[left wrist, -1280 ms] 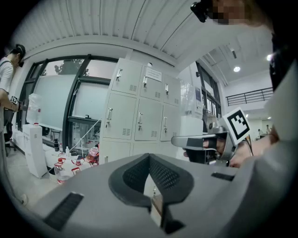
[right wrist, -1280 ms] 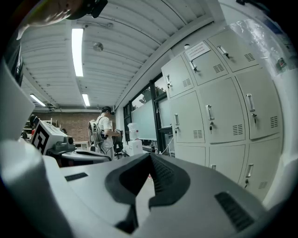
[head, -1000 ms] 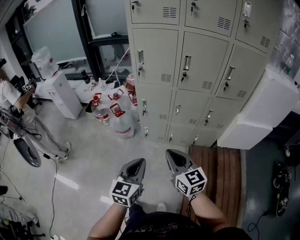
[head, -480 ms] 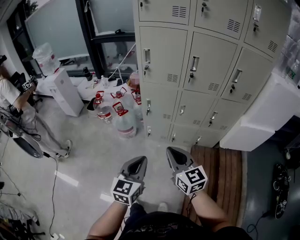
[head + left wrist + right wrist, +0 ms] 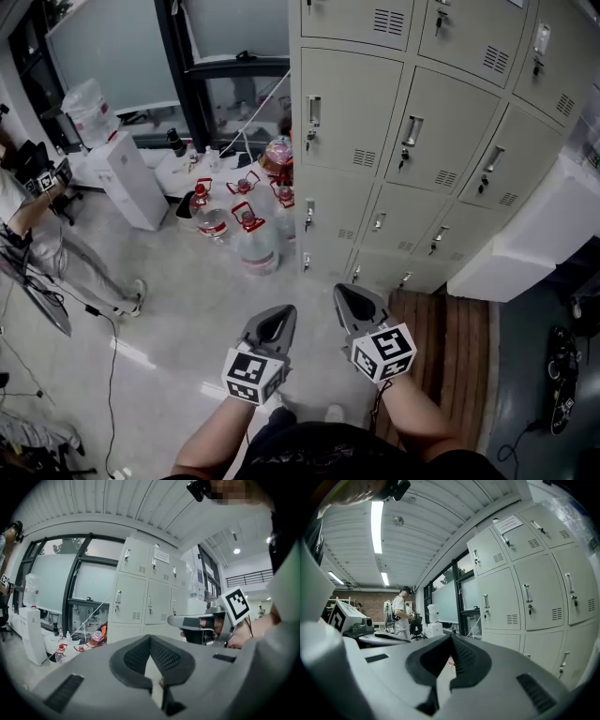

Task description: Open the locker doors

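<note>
A bank of beige lockers [image 5: 412, 112] stands ahead, every door closed, each with a metal handle and a key. The lockers also show in the left gripper view [image 5: 140, 592] and in the right gripper view [image 5: 525, 588]. My left gripper [image 5: 280, 316] and right gripper [image 5: 343, 294] are held side by side above the floor, a good way short of the lockers, pointing toward the lowest row. Both are shut with nothing between the jaws, as their own views show for the left gripper [image 5: 150, 638] and the right gripper [image 5: 451, 639].
Several large water bottles [image 5: 253, 246] stand on the floor by the lockers' left end. A white cabinet [image 5: 127, 183] and a person [image 5: 37, 216] are at the left. A wooden platform [image 5: 450, 347] lies at the right, under a white wrapped block [image 5: 525, 234]. Cables cross the floor.
Both grippers and the head view have moved forward toward the lockers, which now look larger and sit further right in the head view. The jaws stayed shut.
</note>
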`<state>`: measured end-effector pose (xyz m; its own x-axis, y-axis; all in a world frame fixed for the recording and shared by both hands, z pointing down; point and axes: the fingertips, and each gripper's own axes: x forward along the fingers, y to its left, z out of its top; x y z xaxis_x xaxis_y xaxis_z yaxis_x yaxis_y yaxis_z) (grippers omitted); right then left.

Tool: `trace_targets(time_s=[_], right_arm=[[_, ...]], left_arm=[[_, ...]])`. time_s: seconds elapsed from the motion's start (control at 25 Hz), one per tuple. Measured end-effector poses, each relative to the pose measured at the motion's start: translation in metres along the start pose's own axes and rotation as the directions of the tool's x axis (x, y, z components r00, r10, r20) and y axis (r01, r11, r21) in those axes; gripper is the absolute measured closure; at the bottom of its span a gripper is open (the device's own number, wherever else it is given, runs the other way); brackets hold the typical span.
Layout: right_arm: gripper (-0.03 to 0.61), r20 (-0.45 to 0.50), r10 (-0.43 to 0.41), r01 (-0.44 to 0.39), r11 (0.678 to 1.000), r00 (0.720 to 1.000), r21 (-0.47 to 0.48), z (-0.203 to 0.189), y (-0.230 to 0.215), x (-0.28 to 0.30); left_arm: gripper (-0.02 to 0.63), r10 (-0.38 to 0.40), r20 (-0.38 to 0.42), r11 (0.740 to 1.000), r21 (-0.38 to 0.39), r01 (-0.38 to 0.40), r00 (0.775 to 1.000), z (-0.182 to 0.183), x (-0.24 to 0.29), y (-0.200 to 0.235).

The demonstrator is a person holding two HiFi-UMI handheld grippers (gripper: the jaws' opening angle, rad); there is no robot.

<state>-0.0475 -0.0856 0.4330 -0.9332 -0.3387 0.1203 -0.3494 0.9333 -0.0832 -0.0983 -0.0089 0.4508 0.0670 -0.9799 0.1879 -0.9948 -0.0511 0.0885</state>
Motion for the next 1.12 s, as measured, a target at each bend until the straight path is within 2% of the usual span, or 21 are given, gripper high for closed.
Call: trace_targets(time_s=[0.44,0.8,1.12], right_arm=[[0.581,-0.002,-0.047,0.047,0.999,0.999,0.0,0.008,0.01,0.074],[0.581,0.001,-0.126,0.126,0.992,0.992,-0.012,0.012,0.019,0.129],[0.581,0.004,-0.173,0.173,0.985,0.985,-0.001,0.008,0.019,0.153]], left_arm=[[0.611,-0.046,0.001,0.999,0.002,0.046,0.999,0.009,0.015,0.071],[0.611,-0.111,0.004,0.994,0.007,0.111,0.994,0.015,0.022,0.13],[0.611,-0.128,0.003,0.992,0.018,0.128,0.992,0.014,0.021,0.153]])
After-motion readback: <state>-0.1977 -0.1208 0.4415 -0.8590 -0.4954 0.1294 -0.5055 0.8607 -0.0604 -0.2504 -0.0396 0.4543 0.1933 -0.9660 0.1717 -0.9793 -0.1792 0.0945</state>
